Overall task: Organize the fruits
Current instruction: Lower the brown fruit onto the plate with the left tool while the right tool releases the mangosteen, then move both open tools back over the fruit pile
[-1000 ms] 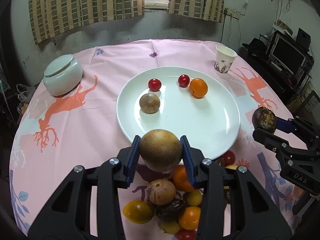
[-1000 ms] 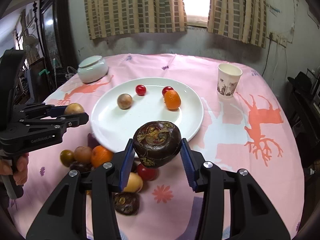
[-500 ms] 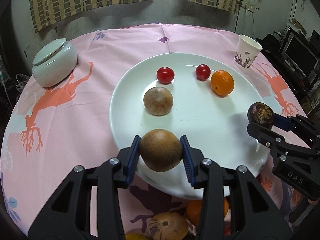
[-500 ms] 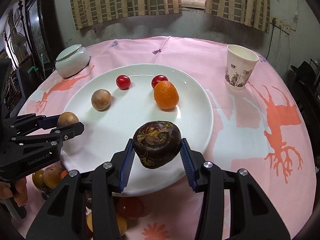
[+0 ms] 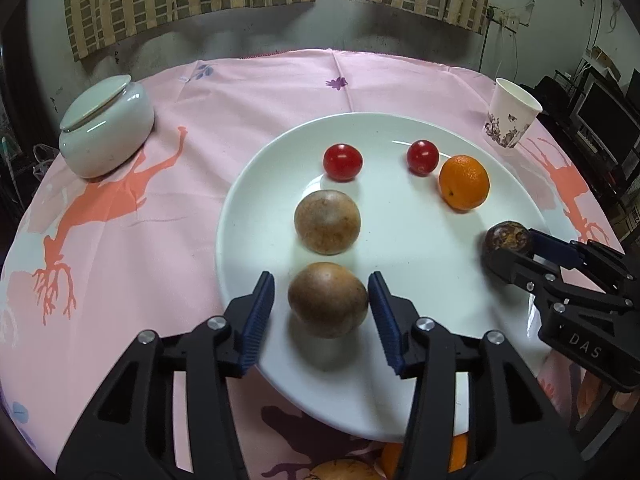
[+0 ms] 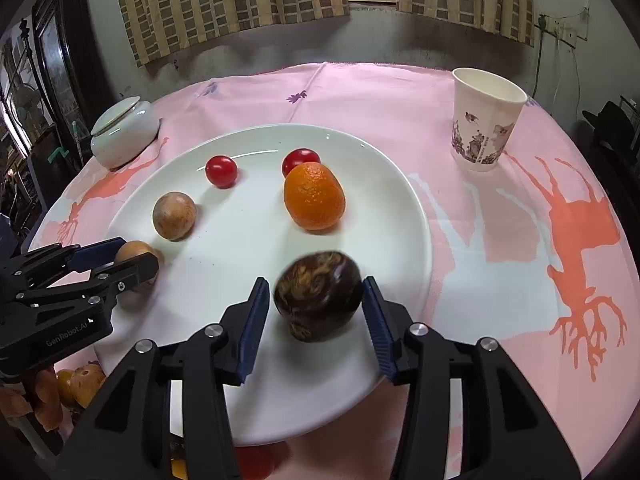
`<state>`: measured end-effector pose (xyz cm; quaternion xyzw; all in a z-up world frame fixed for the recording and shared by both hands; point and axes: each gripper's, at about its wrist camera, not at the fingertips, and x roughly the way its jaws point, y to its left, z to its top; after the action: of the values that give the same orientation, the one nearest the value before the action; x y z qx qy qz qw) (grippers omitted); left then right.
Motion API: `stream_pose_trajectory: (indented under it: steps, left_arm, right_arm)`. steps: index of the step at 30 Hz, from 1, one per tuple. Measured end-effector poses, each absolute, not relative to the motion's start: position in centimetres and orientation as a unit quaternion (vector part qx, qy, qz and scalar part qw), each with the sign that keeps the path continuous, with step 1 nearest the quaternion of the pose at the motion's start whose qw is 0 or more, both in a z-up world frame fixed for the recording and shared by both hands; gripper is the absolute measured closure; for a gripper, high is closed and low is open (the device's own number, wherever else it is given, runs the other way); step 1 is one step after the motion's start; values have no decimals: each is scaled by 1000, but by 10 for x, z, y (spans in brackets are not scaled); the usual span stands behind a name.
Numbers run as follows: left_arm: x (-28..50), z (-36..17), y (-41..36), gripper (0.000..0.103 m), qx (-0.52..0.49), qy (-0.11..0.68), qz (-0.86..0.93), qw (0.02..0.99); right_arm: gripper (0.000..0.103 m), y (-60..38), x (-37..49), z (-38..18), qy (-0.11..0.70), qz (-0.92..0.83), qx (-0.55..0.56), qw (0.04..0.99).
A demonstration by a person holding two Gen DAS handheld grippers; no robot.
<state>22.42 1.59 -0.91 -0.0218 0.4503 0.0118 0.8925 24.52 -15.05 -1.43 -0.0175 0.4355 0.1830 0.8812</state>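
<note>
A round brown fruit (image 5: 327,305) rests on the white plate (image 5: 420,264) between the fingers of my left gripper (image 5: 320,280). Its jaws are opening, with small gaps at both blue pads. In the right wrist view a dark purple fruit (image 6: 318,300), slightly blurred, sits on the plate (image 6: 248,248) between the fingers of my right gripper (image 6: 315,282). Those jaws are opening too, and the pads no longer press on it. Farther back on the plate lie another brown fruit (image 5: 327,222), an orange (image 5: 464,188) and two cherry tomatoes (image 5: 343,162).
A lidded white jar (image 5: 106,136) stands at the far left and a paper cup (image 5: 510,120) at the far right of the pink tablecloth. Several loose fruits (image 6: 80,380) lie off the plate's near edge, mostly hidden behind the grippers.
Both grippers came forward and down over the plate with their fruits. Their jaws have since spread, and each fruit now sits on the plate instead of being clamped.
</note>
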Motion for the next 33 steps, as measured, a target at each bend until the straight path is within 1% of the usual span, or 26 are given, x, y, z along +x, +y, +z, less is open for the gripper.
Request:
stream_pose_trajectory:
  steps: [6, 12, 13, 14, 15, 17, 22, 24, 29, 33]
  left_arm:
    - [214, 6, 14, 50, -14, 435, 11, 900]
    - [193, 24, 20, 49, -31, 429, 6, 903]
    - [187, 27, 20, 46, -30, 428, 5, 903]
    - [181, 30, 20, 32, -29, 426, 6, 904]
    - [174, 34, 20, 24, -29, 419, 7, 907]
    - [158, 43, 19, 24, -25, 402, 7, 915]
    - [126, 58, 10, 24, -12, 390, -11, 921]
    - [113, 60, 6, 24, -10, 386, -24, 922]
    - [84, 48, -4, 24, -5, 396, -47, 917]
    - [60, 34, -4, 23, -16, 408, -59, 911]
  right_arm:
    - [53, -157, 241, -8, 434, 183, -8, 882]
    - [53, -167, 225, 9, 424, 191, 4, 885]
    - [53, -168, 222, 13, 422, 193, 6, 886]
    - [53, -170, 218, 16, 420, 196, 8, 886]
    - [52, -172, 212, 21, 417, 199, 10, 887]
    - [52, -177, 202, 27, 412, 203, 13, 888]
    - [51, -188, 174, 36, 407, 209, 19, 889]
    - [44, -193, 163, 38, 404, 212, 26, 889]
    - [42, -204, 129, 39, 393, 215, 32, 893]
    - [42, -202, 102, 29, 403, 226, 19, 887]
